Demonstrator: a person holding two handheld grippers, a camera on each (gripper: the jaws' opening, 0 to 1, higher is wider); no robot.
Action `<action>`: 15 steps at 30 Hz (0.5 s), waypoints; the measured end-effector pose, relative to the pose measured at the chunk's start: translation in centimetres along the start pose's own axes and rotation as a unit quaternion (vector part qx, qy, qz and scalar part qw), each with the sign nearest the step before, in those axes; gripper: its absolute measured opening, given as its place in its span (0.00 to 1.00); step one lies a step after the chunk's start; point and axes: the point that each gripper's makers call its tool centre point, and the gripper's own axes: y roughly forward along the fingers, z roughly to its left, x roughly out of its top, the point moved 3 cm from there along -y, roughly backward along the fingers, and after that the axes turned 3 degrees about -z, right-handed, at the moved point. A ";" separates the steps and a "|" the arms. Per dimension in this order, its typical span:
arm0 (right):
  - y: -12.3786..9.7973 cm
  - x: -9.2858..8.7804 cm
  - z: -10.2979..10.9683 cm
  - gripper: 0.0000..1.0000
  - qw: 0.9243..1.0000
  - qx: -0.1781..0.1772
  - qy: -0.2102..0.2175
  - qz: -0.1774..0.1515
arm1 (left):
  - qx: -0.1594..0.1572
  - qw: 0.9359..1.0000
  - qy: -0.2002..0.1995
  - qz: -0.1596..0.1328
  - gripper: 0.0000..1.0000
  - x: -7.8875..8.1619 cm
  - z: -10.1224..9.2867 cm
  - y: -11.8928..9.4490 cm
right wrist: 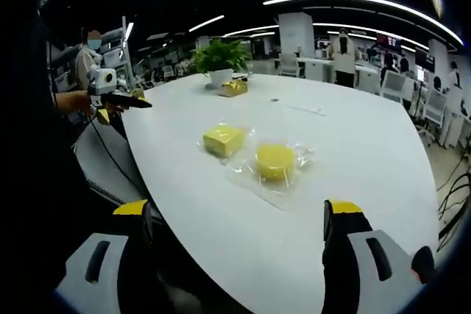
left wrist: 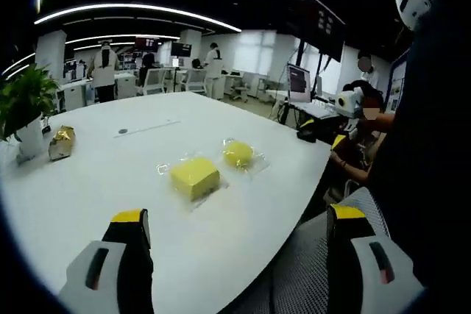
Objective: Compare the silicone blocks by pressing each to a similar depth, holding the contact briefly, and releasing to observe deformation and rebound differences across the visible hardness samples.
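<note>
A: Left claw [left wrist: 239, 218]?
B: Released, jaws spread wide, nothing between. Yellow tips raised at the near edge of the white surface [left wrist: 110, 174], one jaw over the surface, the other past its rim above a grey mesh chair back [left wrist: 309, 270].

A: Right claw [right wrist: 239, 215]?
B: Likewise released, jaws wide apart, grasping nothing. Poised at the edge of the surface [right wrist: 353, 152], short of both samples.

A: Task items?
B: Two yellow silicone pieces, each lying on a clear wrapper, flat on the surface, close together but not touching. Square block [left wrist: 194, 176] nearer in the left gripper view, round block [left wrist: 238, 154] just behind and to its right. In the right gripper view, round block [right wrist: 275, 160] nearer, square block [right wrist: 223, 140] beyond and left. Both apart from either claw.

A: Other items on the surface?
B: Potted green plant [left wrist: 26, 104] in a white pot at the far end, also seen at [right wrist: 218, 56]. Small gold-wrapped object [left wrist: 61, 142] just beside the pot, seen again at [right wrist: 234, 87].

A: Surroundings?
B: Open office, strip ceiling lights, desks and monitors behind. Standing persons in the distance. Seated person [left wrist: 360, 130] beside the surface holding another claw device; same kind of device [right wrist: 110, 93] in a person's hand at the left of the right gripper view.
</note>
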 end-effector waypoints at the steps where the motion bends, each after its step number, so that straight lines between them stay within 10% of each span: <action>1: 0.0 0.0 0.0 0.91 1.000 0.000 0.000 0.000 | -0.006 1.000 0.000 0.010 0.99 -0.1 -0.2 0.1; 4: -0.1 0.2 0.0 0.90 1.000 -0.001 0.006 -0.003 | -0.026 0.997 -0.010 0.066 0.99 -1.9 -0.3 0.2; 15: -1.7 0.4 -1.3 0.78 0.998 -0.007 0.055 -0.032 | -0.061 0.995 -0.055 0.065 0.95 1.4 -0.3 3.8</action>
